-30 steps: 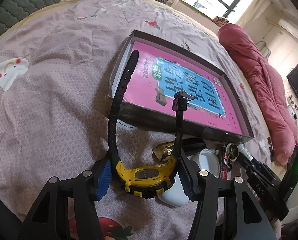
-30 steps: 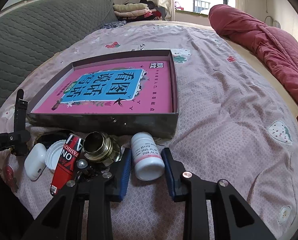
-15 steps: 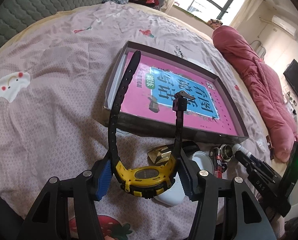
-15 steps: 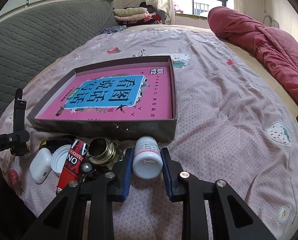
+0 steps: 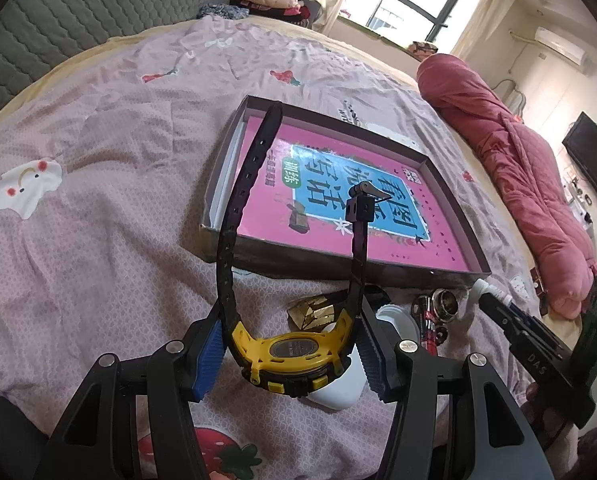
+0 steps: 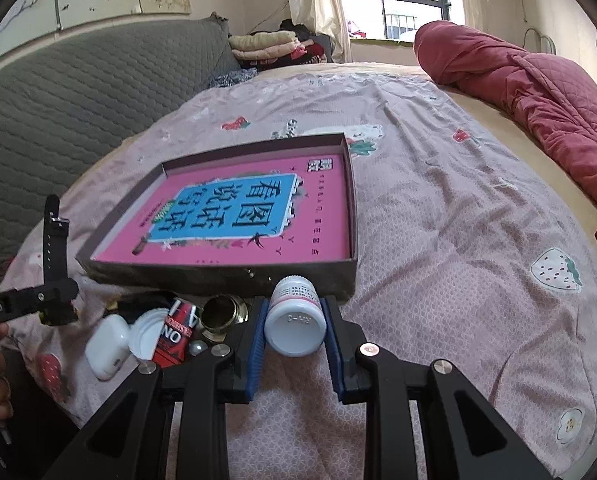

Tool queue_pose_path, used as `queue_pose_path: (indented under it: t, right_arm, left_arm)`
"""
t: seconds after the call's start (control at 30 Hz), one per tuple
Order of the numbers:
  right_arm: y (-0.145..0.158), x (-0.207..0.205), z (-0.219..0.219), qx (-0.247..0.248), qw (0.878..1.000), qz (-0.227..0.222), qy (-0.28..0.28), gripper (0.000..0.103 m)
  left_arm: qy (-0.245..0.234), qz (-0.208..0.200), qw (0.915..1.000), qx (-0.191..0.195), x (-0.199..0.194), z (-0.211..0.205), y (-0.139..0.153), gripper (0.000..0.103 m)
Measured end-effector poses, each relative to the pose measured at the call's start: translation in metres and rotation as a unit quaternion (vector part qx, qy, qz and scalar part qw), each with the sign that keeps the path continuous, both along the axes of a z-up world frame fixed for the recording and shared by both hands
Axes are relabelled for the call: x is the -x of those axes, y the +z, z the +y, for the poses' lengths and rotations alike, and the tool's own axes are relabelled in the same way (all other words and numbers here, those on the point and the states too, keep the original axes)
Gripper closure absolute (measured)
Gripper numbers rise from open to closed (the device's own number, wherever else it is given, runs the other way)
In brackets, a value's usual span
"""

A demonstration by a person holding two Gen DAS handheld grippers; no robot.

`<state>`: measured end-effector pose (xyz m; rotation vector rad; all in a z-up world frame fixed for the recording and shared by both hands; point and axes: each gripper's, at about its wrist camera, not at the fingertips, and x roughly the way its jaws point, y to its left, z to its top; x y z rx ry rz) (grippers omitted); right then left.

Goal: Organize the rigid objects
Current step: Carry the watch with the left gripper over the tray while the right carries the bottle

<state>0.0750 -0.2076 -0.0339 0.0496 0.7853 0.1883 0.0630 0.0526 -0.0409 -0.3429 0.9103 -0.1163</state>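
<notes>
Watch (image 5: 294,356) sits clamped by its yellow case in your left claw (image 5: 290,354), straps up. Your right claw (image 6: 294,326) grips the white pill bottle (image 6: 296,326) above the bed (image 6: 438,220), the box (image 6: 218,276) at its 12 o'clock.

A rolled red quilt (image 6: 530,76) lay along the bed's (image 6: 438,184) far edge. Folded clothes (image 6: 266,46) sat stacked by the window (image 6: 394,4). A grey quilted headboard (image 6: 78,92) stood behind.

Both the left gripper (image 5: 292,354) and right gripper (image 6: 294,326) have black angular frames, silver round screws and ribbed blue pads (image 5: 207,356).
</notes>
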Motion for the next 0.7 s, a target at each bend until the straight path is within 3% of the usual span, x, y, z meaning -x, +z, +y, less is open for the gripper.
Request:
queue_pose_path:
  t: [0.7]
  right_arm:
    - [0.021, -0.005, 0.002, -0.011, 0.999, -0.05, -0.015, 0.076]
  left_arm:
    - [0.01, -0.018, 0.9997, -0.015, -0.015, -0.005, 0.007, 0.043]
